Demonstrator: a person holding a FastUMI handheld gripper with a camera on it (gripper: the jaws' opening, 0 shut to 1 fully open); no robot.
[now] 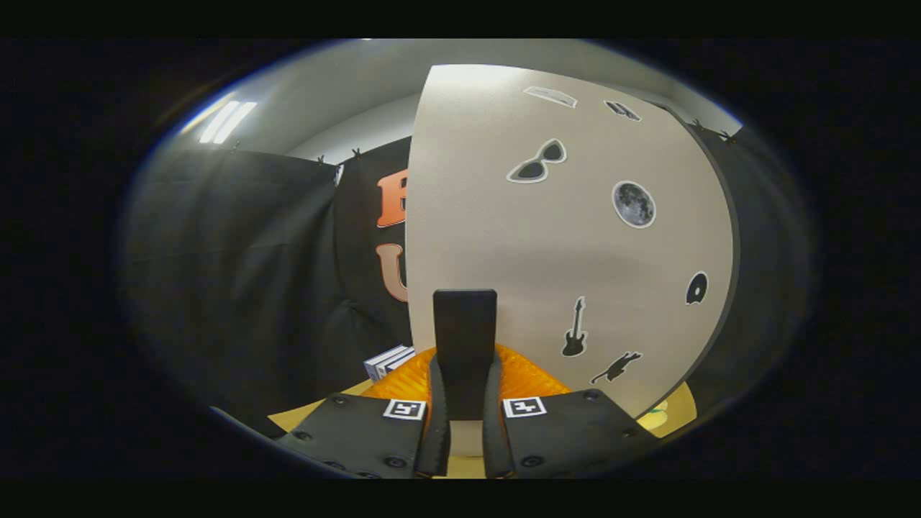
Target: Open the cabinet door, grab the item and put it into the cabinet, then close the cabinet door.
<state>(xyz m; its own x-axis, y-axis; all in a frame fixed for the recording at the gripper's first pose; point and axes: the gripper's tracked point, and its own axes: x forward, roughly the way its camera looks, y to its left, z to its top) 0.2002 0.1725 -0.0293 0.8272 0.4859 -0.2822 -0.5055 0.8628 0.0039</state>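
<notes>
Cabinet door point(575, 237): pale panel with stickers, standing close ahead of you. Handle point(465, 345): dark upright bar on the door, between your 2 fingers. Your gripper point(465, 417): fingers closed narrowly, pressing the handle on both sides. Orange item point(532, 378): beyond the fingers, on the yellow counter point(676, 406), just beside the door's foot.

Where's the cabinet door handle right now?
In the gripper view the dark handle stands upright between the fingers, at the left edge of the beige cabinet door.

Pale stickered cabinet door point(575, 237) — dark handle point(465, 345)
</notes>
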